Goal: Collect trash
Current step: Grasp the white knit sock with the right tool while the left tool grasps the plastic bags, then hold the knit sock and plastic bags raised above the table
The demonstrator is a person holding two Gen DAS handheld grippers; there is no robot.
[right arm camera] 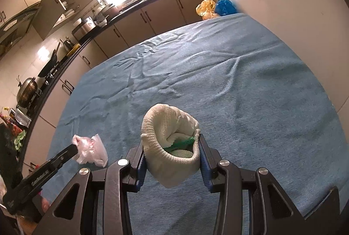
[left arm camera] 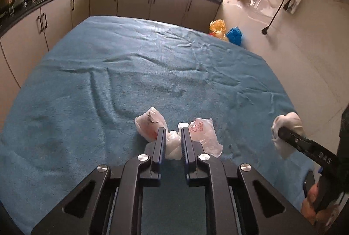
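One crumpled clear plastic bag, red-printed, pinched in left tool.

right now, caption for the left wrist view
Left gripper jaws shut on a crumpled plastic bag lying on the blue cloth.

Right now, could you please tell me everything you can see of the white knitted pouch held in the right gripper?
The white knitted pouch looks like soft, ribbed cotton, rolled or folded into a cup with a thick rounded rim and its mouth facing the camera. Inside lie a bunched white fold and something green; what that is I cannot tell. The right gripper is shut on it, one finger pressing each side of the rim. It sits over the blue towel-like cloth, to the right of the crumpled plastic bag.
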